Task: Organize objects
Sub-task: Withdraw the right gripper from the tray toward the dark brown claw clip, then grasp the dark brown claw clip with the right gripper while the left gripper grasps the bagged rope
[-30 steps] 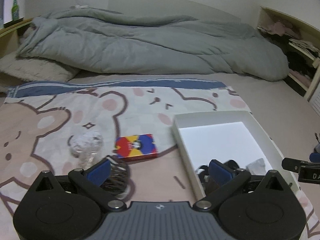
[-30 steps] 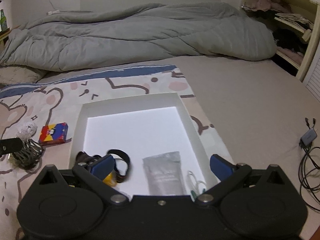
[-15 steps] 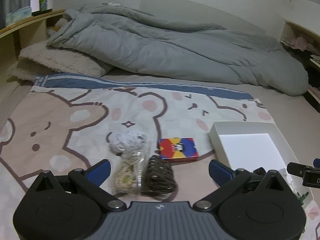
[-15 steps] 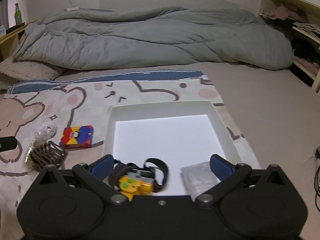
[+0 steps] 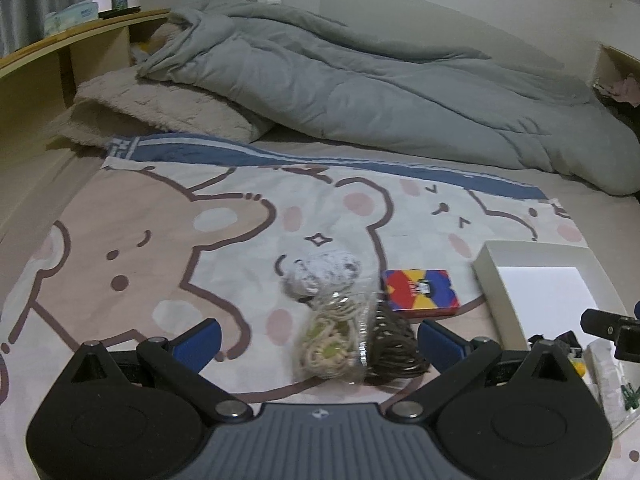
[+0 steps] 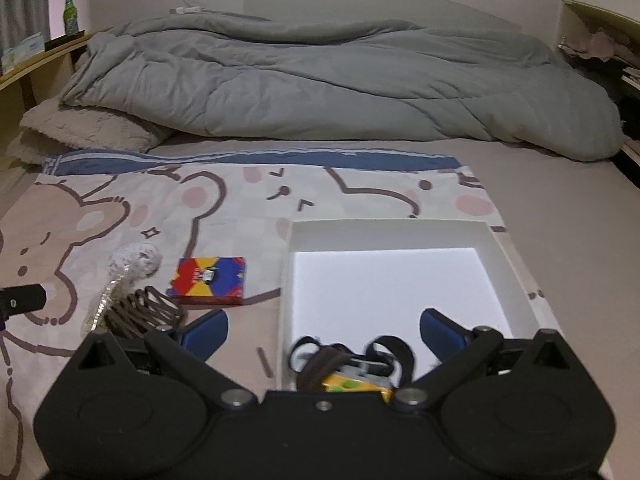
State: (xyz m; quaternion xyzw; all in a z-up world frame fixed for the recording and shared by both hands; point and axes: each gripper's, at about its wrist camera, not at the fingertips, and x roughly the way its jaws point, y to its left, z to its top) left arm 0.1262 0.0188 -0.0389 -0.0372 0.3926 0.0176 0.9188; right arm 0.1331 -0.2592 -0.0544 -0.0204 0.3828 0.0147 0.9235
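- My left gripper (image 5: pixel 318 340) shows two matte black housings, each with a round disc moulded into its top and a small triangular recess above it.
- Between them sits a grey ribbed grip plate with a tiny pale logo near its upper edge.
- Black link arms run forward from silver pivot screws to blue-padded fingers (image 5: pixel 198 340).
- My right gripper (image 6: pixel 324 328) has the same black housings, discs, triangular recesses and silver screws, but its centre plate is plain black with one small screw.
- Its fingers (image 6: pixel 440 326) carry the same blue pads.
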